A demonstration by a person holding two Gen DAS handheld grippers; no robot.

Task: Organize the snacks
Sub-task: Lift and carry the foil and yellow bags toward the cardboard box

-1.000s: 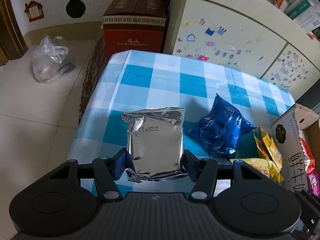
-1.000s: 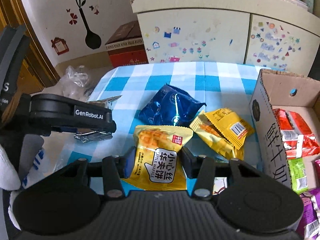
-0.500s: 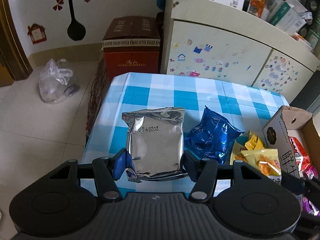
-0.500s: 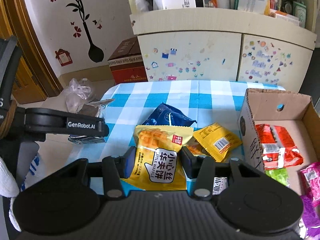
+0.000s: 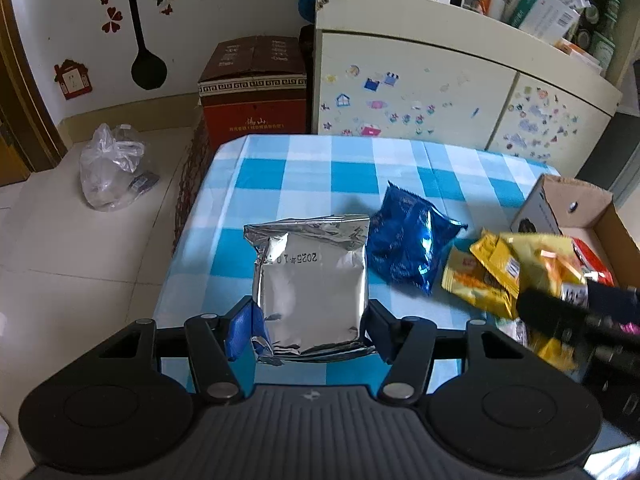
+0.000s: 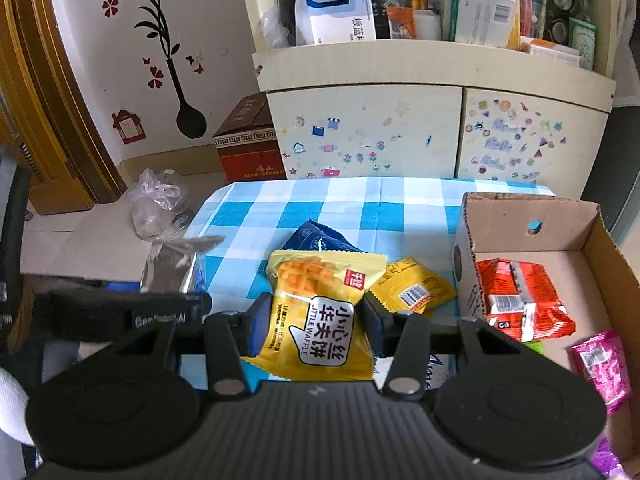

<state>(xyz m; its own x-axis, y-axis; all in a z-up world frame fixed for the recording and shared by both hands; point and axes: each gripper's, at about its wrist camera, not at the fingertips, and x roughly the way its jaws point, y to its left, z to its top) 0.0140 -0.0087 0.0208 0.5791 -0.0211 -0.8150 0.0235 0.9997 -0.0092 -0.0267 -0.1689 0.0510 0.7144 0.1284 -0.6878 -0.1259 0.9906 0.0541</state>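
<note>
My left gripper (image 5: 306, 326) is shut on a silver foil snack packet (image 5: 310, 276), held above the blue checked table (image 5: 308, 176). My right gripper (image 6: 316, 320) is shut on a yellow waffle packet (image 6: 320, 312), also lifted off the table. On the cloth lie a blue packet (image 5: 408, 246) and a smaller yellow packet (image 6: 414, 288). The open cardboard box (image 6: 520, 220) at the right holds a red packet (image 6: 520, 300), a pink one (image 6: 602, 364) and a green one. The left gripper and the silver packet (image 6: 172, 268) appear blurred at the left of the right wrist view.
A cream cabinet (image 6: 400, 132) with stickers stands behind the table, its top crowded with boxes. On the floor to the left are a red-brown carton (image 5: 254, 96) and a clear plastic bag (image 5: 112, 164). The table's left edge drops to the tiled floor.
Both grippers have risen with their packets and drawn back, so more of the table, cabinet and box shows. The right gripper with the yellow packet now enters the left wrist view at the right.
</note>
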